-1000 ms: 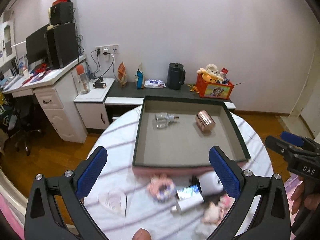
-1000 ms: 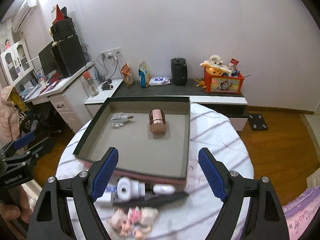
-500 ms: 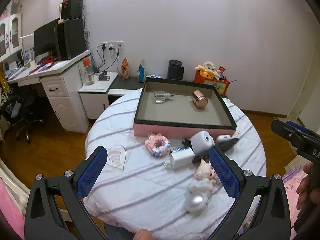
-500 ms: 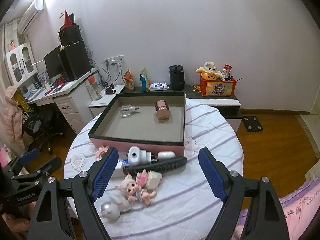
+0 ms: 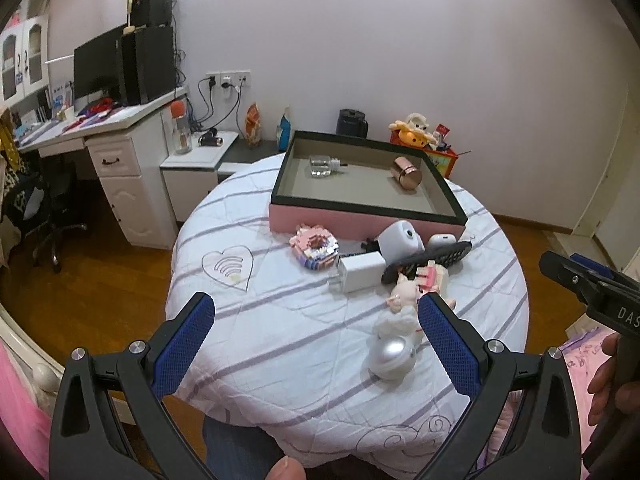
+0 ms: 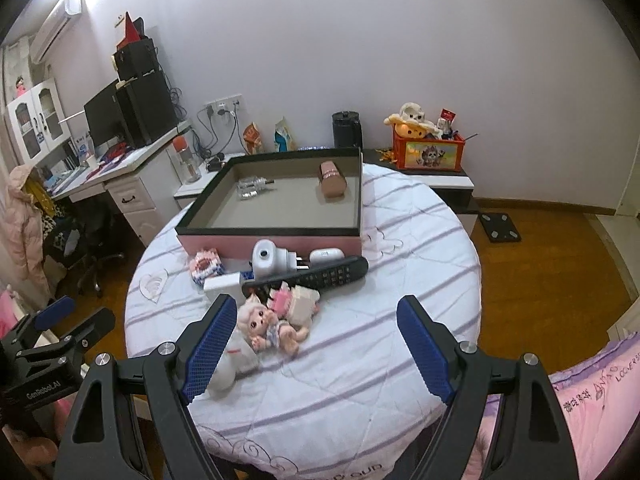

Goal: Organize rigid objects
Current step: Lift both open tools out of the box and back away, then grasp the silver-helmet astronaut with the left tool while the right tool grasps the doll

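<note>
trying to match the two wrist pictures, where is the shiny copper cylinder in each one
Left wrist view: the shiny copper cylinder lies on its side in the far right part of the pink-sided tray, upper centre-right of the picture.
Right wrist view: the same cylinder sits near the tray's far right corner, just above centre.
Shared landmark: the clear glass bottle, left of the cylinder in both.

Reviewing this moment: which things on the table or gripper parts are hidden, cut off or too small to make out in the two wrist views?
- White round-based item: right wrist view, mostly behind that gripper's blue finger.
- Doll: left wrist view, lower part behind the left gripper's finger.
- Remote: button markings too small in either view.
- Right gripper: left wrist view, cut off by the frame edge.
</note>
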`<state>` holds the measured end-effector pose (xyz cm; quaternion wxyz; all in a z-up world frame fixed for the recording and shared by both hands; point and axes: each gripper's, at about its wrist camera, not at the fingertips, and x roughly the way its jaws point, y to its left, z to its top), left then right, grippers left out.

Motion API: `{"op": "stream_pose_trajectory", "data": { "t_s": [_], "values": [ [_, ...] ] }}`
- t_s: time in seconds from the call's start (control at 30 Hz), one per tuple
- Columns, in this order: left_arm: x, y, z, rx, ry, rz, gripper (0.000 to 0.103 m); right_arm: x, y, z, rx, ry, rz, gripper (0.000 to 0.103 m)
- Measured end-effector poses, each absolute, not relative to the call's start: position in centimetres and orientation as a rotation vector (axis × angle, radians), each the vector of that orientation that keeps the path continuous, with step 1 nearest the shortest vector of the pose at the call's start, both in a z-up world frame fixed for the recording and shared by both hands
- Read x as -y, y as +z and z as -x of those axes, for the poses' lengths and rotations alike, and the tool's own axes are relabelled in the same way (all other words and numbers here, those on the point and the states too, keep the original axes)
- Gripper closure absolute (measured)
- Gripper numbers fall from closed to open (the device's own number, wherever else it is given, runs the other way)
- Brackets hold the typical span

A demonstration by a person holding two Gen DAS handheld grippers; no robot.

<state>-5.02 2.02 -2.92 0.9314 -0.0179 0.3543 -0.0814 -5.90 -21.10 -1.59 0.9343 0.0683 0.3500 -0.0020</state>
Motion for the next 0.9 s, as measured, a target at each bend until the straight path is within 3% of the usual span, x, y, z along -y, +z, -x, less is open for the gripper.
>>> {"op": "stream_pose_trajectory", "data": {
  "t_s": [0.9],
  "values": [
    [-0.6, -3.7, 5.7, -0.748, -0.193, 0.016, 0.0, 21.2, -2.6, 6.1, -0.743, -0.009, -0.143, 0.019]
  ]
}}
